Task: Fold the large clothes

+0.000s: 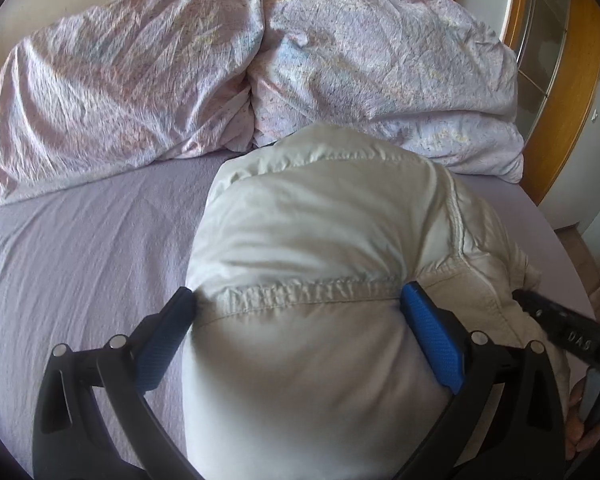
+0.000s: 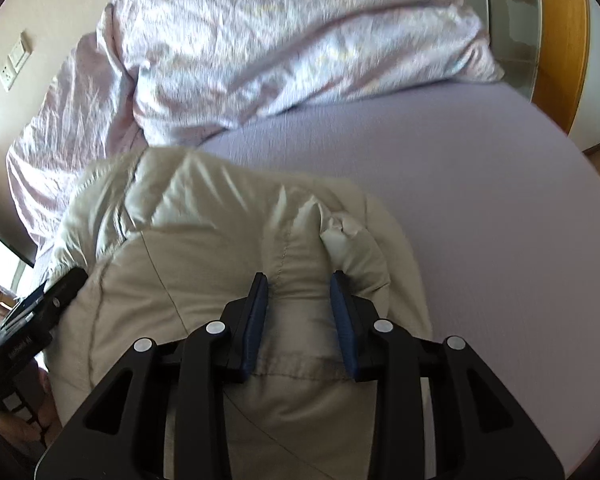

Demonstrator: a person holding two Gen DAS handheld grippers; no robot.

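Both tools clamped on the puffy jacket, over the bed.
Left tool [image 1: 300,300] jaws wide, squeezing a thick fold at the seam; right tool [image 2: 299,286] narrower, pinching a bunched ridge. Beige padded jacket [image 1: 332,216]: light, soft, slippery shell, so grip the stitched seams. Duvet [image 1: 140,80] behind jacket.

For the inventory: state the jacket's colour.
Pale beige, plain. The jacket shows best in the left wrist view.
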